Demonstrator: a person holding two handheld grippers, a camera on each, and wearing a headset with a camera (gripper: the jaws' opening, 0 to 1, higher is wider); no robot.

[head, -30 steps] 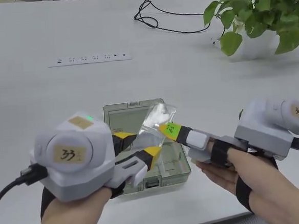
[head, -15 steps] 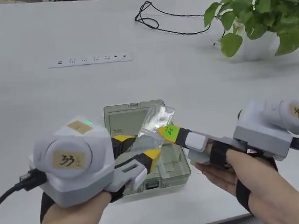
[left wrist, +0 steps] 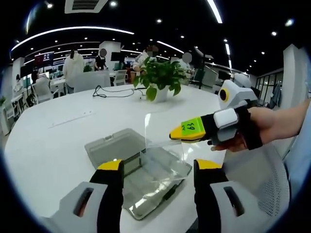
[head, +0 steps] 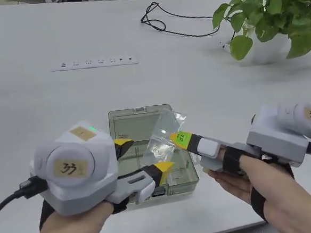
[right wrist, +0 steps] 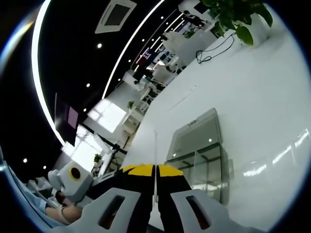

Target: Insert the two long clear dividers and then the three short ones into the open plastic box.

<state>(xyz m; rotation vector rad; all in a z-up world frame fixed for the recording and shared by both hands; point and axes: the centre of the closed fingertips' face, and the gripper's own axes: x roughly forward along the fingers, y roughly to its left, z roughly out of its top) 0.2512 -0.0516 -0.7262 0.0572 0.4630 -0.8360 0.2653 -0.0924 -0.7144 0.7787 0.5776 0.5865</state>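
Note:
The open clear-green plastic box [head: 129, 121] lies on the white table in front of me, lid flat behind the tray; it also shows as the box [left wrist: 109, 145] and the box [right wrist: 197, 138]. My right gripper [head: 174, 138] is shut on a clear divider [head: 164, 127], which hangs tilted just above the tray. In the right gripper view the right gripper [right wrist: 156, 171] pinches the divider [right wrist: 155, 145] edge-on. My left gripper [head: 142, 156] stands open over the tray's near left part, its jaws either side of the divider's lower end [left wrist: 163, 145]. The left gripper [left wrist: 159, 167] holds nothing.
A white power strip [head: 95, 62] lies further back on the table. A black cable [head: 176, 24] and a potted plant [head: 265, 13] are at the back right. The table's near edge runs just below the box.
The left gripper's jaws have spread wider and sunk a little toward me. The divider in the right gripper has dropped slightly toward the tray.

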